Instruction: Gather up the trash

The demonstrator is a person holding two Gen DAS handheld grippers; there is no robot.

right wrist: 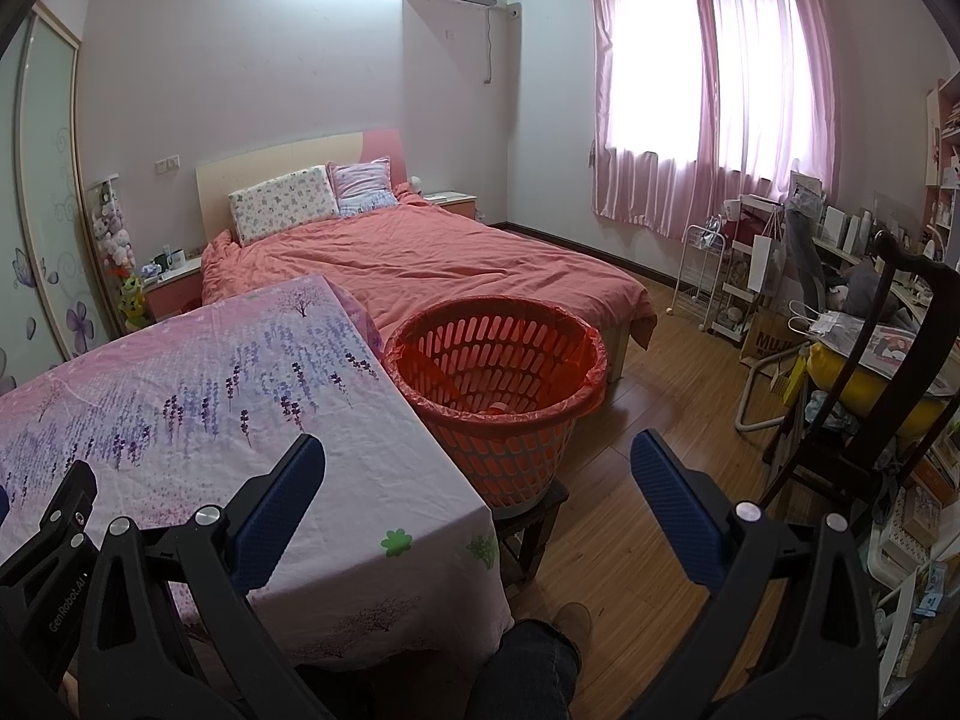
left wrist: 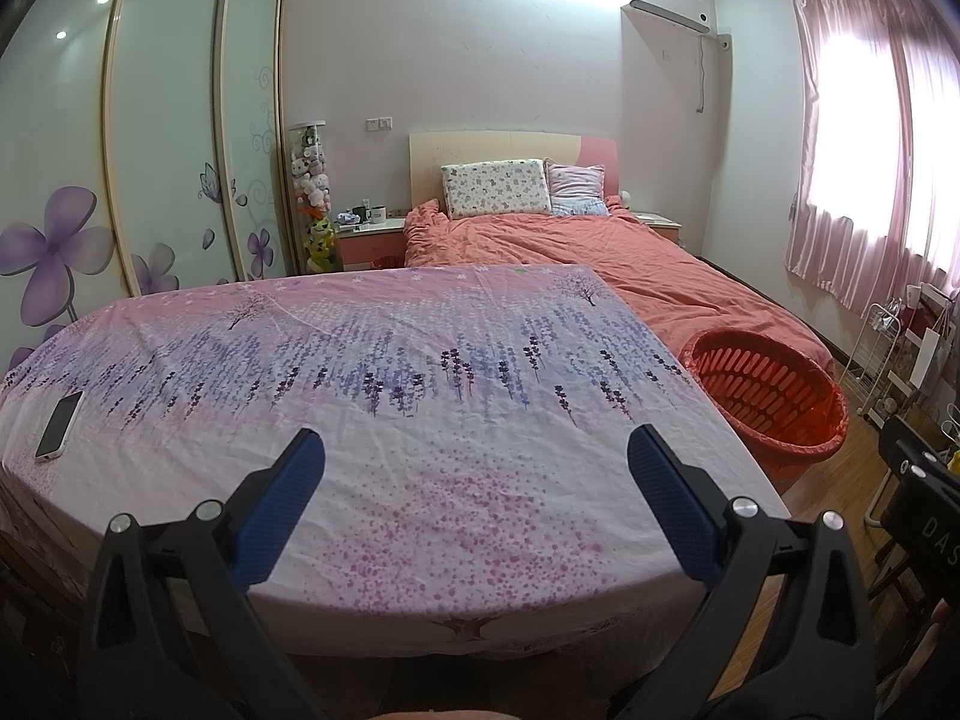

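A red slatted basket (right wrist: 498,414) lined with a red bag stands on a low dark stool at the right end of the table; the left wrist view has the basket (left wrist: 774,396) at its right. Something pale lies at its bottom, too small to tell. My left gripper (left wrist: 477,456) hangs open over the near part of the table with its floral cloth (left wrist: 384,372), nothing between its blue pads. My right gripper (right wrist: 477,462) is open too, straddling the table's right corner (right wrist: 420,534) just short of the basket. No loose trash shows on the cloth.
A white phone (left wrist: 59,425) lies at the table's left edge. Behind the table is a bed (right wrist: 432,264) with a coral cover. A dark chair (right wrist: 888,372), racks and clutter fill the right side. Wood floor (right wrist: 648,480) lies between. A person's leg (right wrist: 534,666) is below.
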